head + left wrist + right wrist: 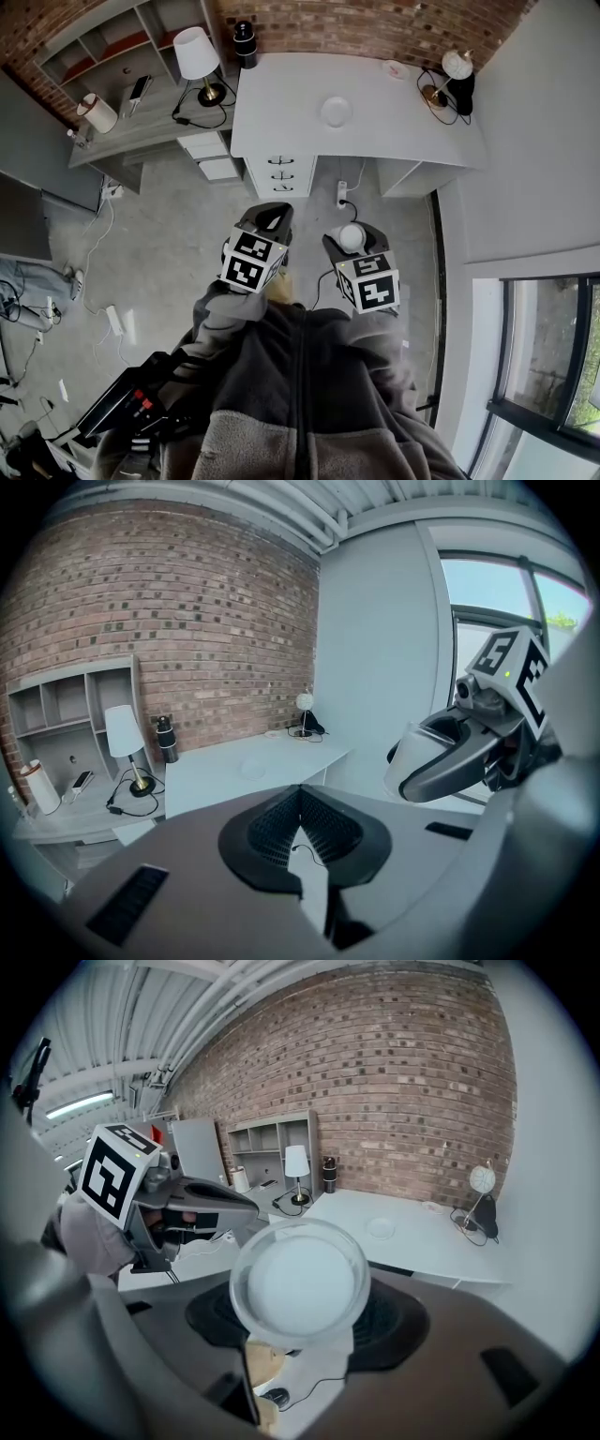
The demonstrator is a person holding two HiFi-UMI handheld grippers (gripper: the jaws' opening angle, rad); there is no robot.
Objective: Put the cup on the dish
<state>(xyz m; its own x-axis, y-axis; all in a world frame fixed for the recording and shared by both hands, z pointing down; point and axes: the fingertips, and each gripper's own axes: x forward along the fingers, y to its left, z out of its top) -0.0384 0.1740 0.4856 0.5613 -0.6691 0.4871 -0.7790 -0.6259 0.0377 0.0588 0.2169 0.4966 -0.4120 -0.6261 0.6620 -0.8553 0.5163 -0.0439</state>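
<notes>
Now the cup (300, 1283) sits clamped between the jaws of my right hand-held gripper (353, 242), in the air, well apart from the dish (336, 112) on the white desk (394, 103). My left hand-held gripper (300, 797) is clenched, empty.

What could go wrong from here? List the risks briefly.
1. The clear cup, pinched in the right gripper, looks smooth and might slip on the way.
2. A power strip lies on the floor before the desk: a possible trip hazard.
3. The dish looks small, so the cup could land on its rim and tip.
</notes>
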